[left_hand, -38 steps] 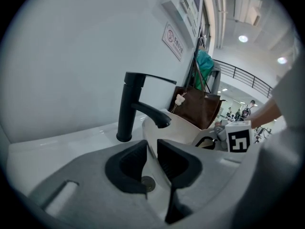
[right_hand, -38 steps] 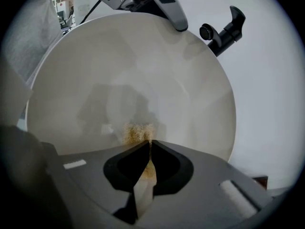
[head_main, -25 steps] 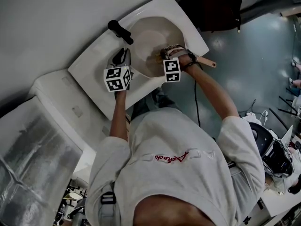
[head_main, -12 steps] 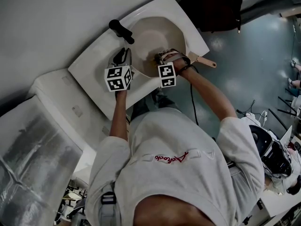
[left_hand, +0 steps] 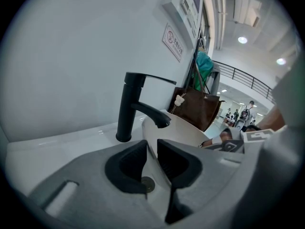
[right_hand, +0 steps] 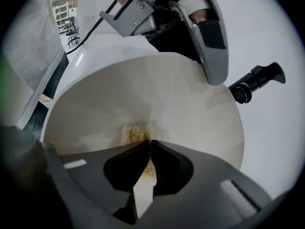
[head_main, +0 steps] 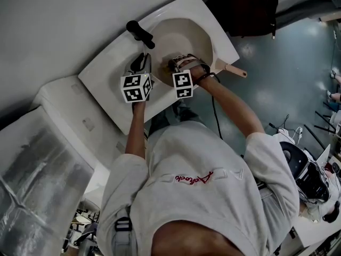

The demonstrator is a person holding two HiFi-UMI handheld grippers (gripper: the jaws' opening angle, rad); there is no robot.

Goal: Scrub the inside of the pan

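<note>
Inside the pan (right_hand: 143, 94), the right tool (right_hand: 149, 146) is gripping a yellowish scrub pad (right_hand: 131, 132) and shifting closer to the left tool (left_hand: 152, 147), which is clamping the pan's rim. Bare pan surface is lying ahead of the pad.

Left tongs (left_hand: 151, 151) gripping the rim of a cream pan (left_hand: 188, 130) beside a black tap (left_hand: 129, 106).
The tongs' two dark pads are closed on the pan's thin edge, just in front of the tap and slightly to its right. The tap stands upright on a white worktop (left_hand: 57, 140), its spout reaching over the pan. Behind the tap is a plain white wall, with a small red-and-white sign (left_hand: 173, 42) above and right of the tap. Farther right, beyond the pan, is a brown bag (left_hand: 202, 109).
</note>
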